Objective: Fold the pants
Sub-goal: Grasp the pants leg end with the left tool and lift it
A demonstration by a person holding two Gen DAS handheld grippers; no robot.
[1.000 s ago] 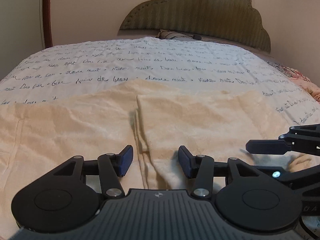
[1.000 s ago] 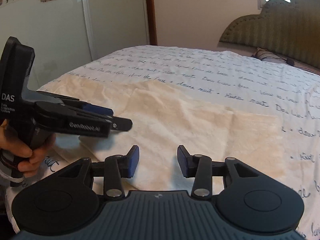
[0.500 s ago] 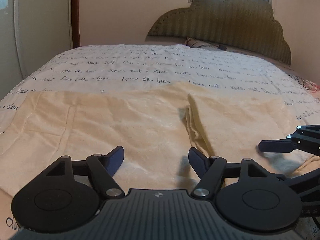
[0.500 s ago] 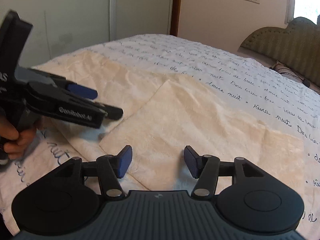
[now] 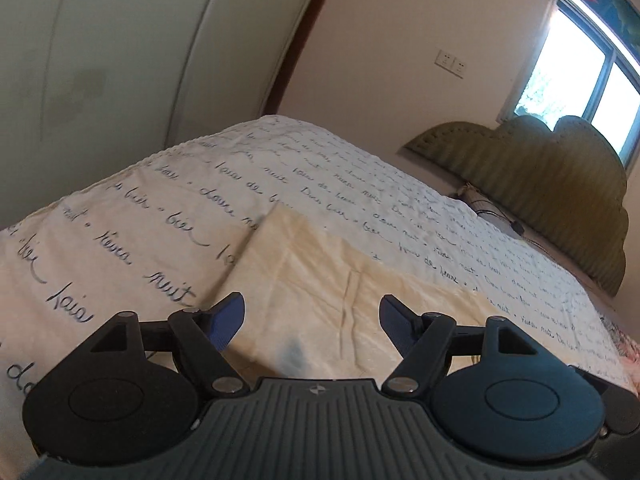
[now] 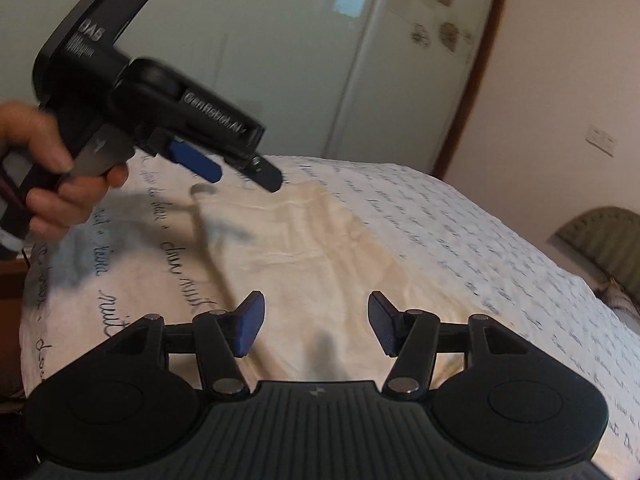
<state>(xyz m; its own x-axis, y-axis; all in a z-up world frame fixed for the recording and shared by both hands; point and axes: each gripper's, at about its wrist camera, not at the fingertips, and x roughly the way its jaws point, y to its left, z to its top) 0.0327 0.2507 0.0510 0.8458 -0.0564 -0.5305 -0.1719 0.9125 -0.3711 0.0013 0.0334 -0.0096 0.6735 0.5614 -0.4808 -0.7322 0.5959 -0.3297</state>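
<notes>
Over the cream pants (image 5: 340,280) now: lying flat and smoothed on the bed (image 5: 120,240), stretched along its near edge, with the narrow end stopping short of the edge by the wardrobe (image 5: 100,60). Spread flat like that probably so the layers line up before the next fold.

Left claw (image 5: 311,316): spread wide, having just been opening, nothing pinched, only air between the blue pads (image 5: 230,314). Hovering above the near strip of fabric, tilted with one pad over the cloth's end edge and the other further in. Seemingly lining up on that end of the pants.

Right claw (image 6: 316,320): parted too, having just been opening, empty, fabric showing below the gap but not touched. Riding just beside the left one, with a hand (image 6: 52,168) wrapped round the left tool's grip in the right wrist view. Both held low and side by side, probably to take two points of the same end and lift it evenly.

Room to move: plenty. Bare script-printed bedspread beyond the pants all the way to the headboard (image 5: 540,184), nothing lying on it in the path. Tighter toward the wardrobe side, with the bed's edge dropping away close to the cloth's end. Cannot tell how much bed remains on the near side; hidden under the claws.
</notes>
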